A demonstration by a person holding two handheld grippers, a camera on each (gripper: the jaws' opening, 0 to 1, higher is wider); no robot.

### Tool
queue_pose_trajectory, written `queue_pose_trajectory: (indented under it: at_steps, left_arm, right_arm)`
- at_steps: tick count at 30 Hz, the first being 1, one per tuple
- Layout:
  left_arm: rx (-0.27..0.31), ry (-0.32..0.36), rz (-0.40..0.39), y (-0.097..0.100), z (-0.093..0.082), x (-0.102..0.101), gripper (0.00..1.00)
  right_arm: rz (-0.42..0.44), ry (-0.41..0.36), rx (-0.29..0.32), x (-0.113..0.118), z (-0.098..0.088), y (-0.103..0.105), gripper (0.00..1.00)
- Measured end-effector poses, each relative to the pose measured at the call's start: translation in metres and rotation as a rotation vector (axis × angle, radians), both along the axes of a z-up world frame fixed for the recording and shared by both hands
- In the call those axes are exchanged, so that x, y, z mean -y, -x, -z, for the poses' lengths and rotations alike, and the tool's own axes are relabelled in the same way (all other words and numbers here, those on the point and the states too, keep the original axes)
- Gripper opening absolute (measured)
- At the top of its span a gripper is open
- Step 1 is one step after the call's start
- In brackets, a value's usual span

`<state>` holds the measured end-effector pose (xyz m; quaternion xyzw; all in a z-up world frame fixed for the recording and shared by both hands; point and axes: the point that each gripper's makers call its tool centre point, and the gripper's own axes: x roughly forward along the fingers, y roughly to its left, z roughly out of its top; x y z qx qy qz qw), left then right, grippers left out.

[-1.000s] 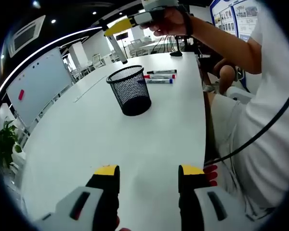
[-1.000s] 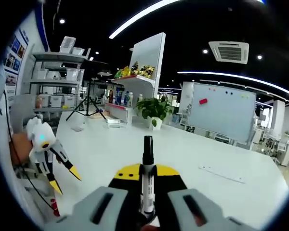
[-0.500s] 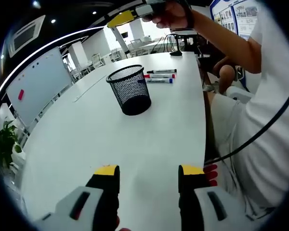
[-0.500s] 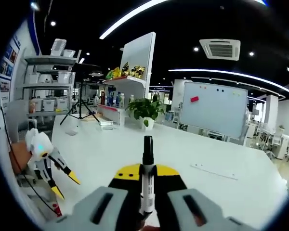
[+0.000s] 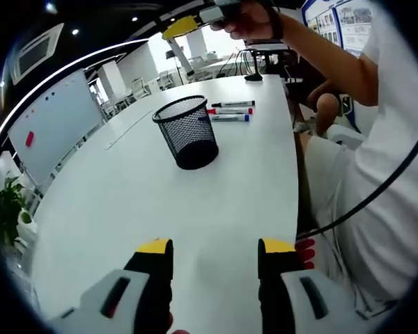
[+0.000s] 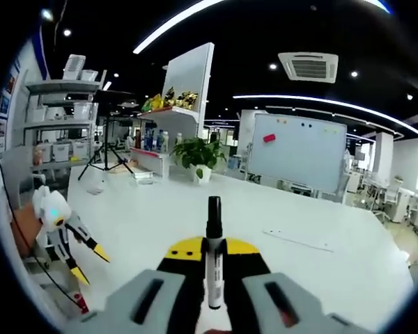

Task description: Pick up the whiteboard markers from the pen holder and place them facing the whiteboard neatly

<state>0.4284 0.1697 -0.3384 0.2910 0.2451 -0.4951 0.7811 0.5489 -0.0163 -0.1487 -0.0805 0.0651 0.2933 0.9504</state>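
In the left gripper view, the left hand-held gripper [image 5: 214,254] hovers wide open and empty over the white bench [image 5: 125,188]. A mesh pen holder [image 5: 187,131] stands ahead, three markers [image 5: 230,110] lying just beyond.

In the right gripper view, the right hand-held gripper [image 6: 207,250] clamps a black-capped marker [image 6: 213,250] upright, a whiteboard [image 6: 297,152] far across.

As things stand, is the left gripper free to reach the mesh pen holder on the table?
Probably yes: the left gripper is open, holds nothing, and bare table lies between it and the pen holder.
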Motion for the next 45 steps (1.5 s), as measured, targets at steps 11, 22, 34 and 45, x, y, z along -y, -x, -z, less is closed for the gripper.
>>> queue_pose_trajectory:
  at_steps: [11,22,34,45]
  left_arm:
    - [0.003,0.003,0.023,-0.001,-0.001,0.007,0.5]
    - [0.007,0.004,0.03,-0.002,-0.001,0.013,0.5]
    - [0.009,0.009,0.019,-0.004,-0.001,0.014,0.5]
    - [0.035,0.014,0.037,-0.004,-0.005,0.019,0.49]
  right_arm:
    - [0.07,0.02,-0.019,0.026,0.005,0.002,0.09]
    - [0.139,0.015,-0.076,0.055,0.019,0.006,0.09]
    - [0.194,0.017,-0.125,0.082,0.033,0.013,0.09]
    - [0.255,0.011,-0.179,0.11,0.046,0.019,0.09]
